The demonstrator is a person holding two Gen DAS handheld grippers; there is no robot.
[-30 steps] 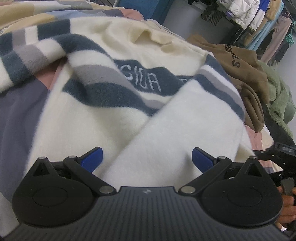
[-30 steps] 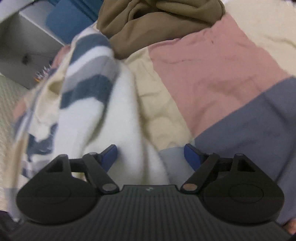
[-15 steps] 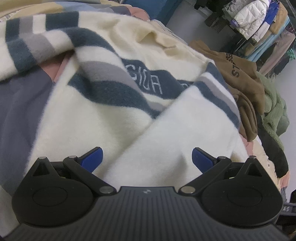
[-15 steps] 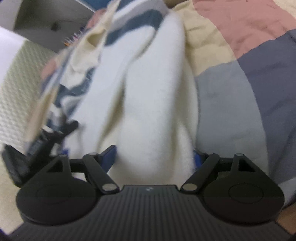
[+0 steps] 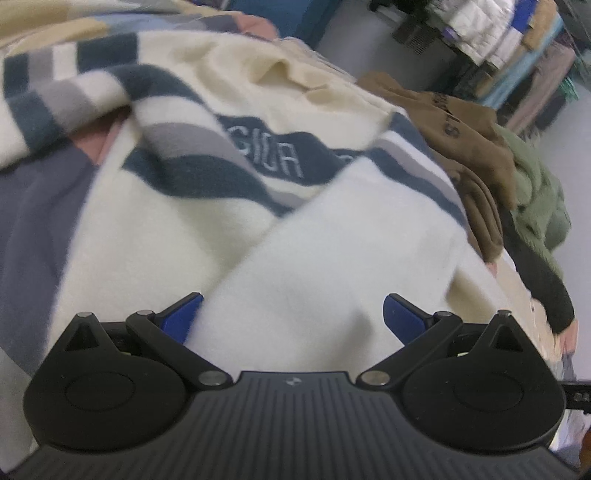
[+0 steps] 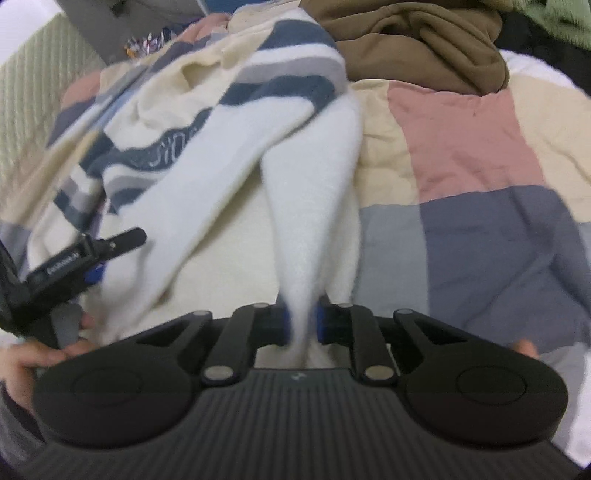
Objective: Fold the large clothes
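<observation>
A cream fleece sweater [image 5: 229, 236] with navy and grey stripes and white lettering lies rumpled on the quilt. In the left wrist view my left gripper [image 5: 291, 314] is open. Its blue pads [image 5: 181, 314] stand wide apart with a white sleeve fold lying between them, not pinched. In the right wrist view my right gripper [image 6: 303, 325] has its jaws closing on a white sleeve [image 6: 314, 206] of the sweater [image 6: 177, 147]. Its pads press the bunched fabric, which hangs up taut from the bed. The left gripper [image 6: 85, 258] shows at the left edge, a hand [image 6: 37, 358] holding it.
A patchwork quilt [image 6: 461, 147] in pink, beige and grey-blue covers the bed. A brown hoodie [image 6: 417, 40] [image 5: 461, 147] and a green fleece garment [image 5: 535, 199] are piled at the far side. A dark sleeve [image 5: 543, 288] reaches in at right. Hanging clothes [image 5: 498, 33] stand behind.
The right gripper's jaws went from wide apart to pinching the white sleeve, and it rose and rolled, pulling the sleeve up. The left gripper stayed open over the same fold.
</observation>
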